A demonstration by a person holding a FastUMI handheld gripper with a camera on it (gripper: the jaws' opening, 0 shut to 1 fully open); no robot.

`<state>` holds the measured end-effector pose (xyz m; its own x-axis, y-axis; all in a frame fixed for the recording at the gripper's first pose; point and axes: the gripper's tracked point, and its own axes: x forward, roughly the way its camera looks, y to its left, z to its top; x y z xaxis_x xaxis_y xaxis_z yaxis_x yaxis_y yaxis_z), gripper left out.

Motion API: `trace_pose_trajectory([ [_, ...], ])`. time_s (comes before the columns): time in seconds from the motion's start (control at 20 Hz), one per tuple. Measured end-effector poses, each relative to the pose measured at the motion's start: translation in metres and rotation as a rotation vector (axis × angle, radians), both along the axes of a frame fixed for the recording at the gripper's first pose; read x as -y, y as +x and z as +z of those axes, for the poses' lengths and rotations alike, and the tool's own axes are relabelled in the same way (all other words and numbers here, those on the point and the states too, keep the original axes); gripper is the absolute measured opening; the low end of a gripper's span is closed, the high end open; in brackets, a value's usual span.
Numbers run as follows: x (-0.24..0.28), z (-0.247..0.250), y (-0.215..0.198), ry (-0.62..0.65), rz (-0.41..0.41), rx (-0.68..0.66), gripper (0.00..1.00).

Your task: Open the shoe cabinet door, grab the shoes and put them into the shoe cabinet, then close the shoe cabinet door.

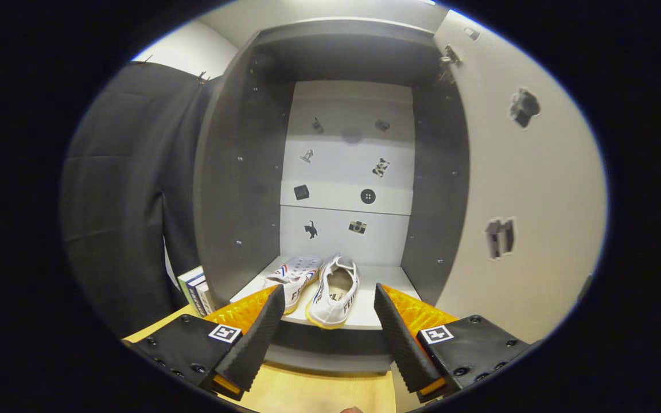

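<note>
Claw (330, 312) wide open, holding nothing; fingers straddle the view of the cabinet floor. Just ahead, between them: shoes (314, 289), both on the bottom shelf (365, 310) inside the cabinet (238, 189), one upright, one tipped on its side. Door (531, 189) swung open to the right. Judged step: close door. Go to the door's free edge, push with a finger flat against the panel, sweep steadily, keep clear of the shoes.

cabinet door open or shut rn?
Open: the door swings right, baring the shoes on the cabinet floor. Gripper open, empty.
</note>
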<state>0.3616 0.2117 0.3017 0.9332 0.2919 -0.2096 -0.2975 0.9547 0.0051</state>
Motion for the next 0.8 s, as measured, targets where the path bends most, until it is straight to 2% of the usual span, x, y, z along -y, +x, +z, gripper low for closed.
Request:
trace_pose_trajectory([
  [0.3, 0.014, 0.015, -0.095, 0.034, 0.06, 0.01, 0.98],
  [0.55, 0.031, 0.028, -0.166, 0.009, 0.107, 0.029, 0.98],
  [0.8, 0.076, 0.055, -0.221, 0.021, 0.1, 0.068, 0.97],
])
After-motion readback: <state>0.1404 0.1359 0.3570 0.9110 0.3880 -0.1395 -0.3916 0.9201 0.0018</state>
